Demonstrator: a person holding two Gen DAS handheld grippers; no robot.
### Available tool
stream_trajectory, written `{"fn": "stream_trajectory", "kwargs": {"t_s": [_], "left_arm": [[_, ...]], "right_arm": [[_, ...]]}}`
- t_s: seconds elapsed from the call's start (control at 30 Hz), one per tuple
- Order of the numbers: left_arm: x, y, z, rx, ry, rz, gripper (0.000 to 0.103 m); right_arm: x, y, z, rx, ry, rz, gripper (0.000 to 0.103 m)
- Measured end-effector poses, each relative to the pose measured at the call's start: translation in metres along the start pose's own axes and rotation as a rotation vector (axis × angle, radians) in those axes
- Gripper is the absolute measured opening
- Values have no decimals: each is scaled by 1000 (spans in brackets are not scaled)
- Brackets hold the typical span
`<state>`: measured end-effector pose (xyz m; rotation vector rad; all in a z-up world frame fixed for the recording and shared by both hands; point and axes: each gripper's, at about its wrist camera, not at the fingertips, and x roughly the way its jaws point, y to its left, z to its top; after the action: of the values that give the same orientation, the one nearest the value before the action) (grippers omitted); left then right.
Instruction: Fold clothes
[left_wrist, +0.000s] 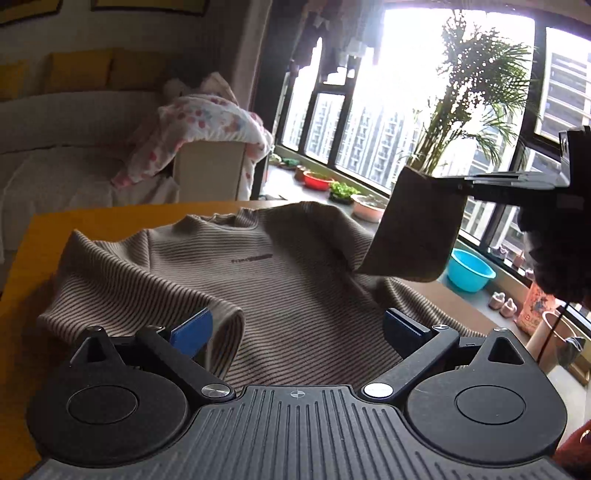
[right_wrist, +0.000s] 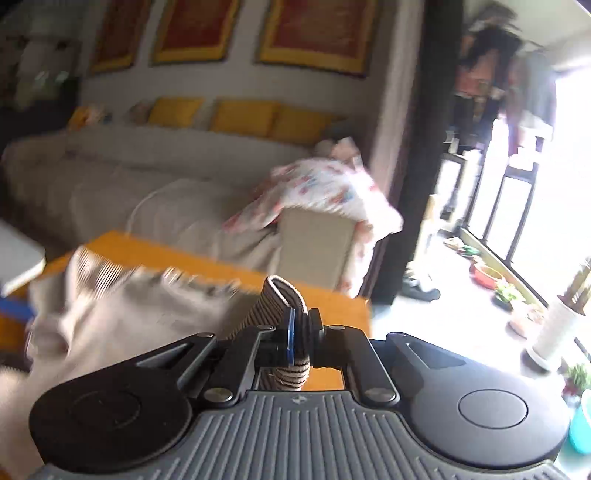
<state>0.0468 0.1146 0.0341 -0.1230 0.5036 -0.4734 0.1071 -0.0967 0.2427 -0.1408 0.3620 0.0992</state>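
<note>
Sweater (left_wrist: 280, 280) flat on counter (left_wrist: 110, 221); right claw (right_wrist: 295, 339) pinches lifted sleeve (right_wrist: 284, 299); left claw (left_wrist: 295, 328) wide above hem. Right view blurred; grip depth probably shallow.

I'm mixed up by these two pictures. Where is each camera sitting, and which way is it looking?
Left wrist: sits on the left gripper, jaws open, looking across the striped sweater on the yellow table toward the window; the right gripper shows lifting a sleeve.
Right wrist: sits on the right gripper, shut on the sleeve, looking toward the sofa.
Both show: sweater, table, sofa and flowery blanket.
</note>
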Motion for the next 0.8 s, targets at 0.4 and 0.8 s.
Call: {"fn": "stream_trajectory", "kwargs": {"t_s": [0.4,0.8], "left_arm": [[-9,38,0,-238,-16,9,103],[-21,62,-14,-317,-10,54,103]], "right_arm": [[79,7,102,188,-70,140,3],[121,135,87,82,36,388,4]]}}
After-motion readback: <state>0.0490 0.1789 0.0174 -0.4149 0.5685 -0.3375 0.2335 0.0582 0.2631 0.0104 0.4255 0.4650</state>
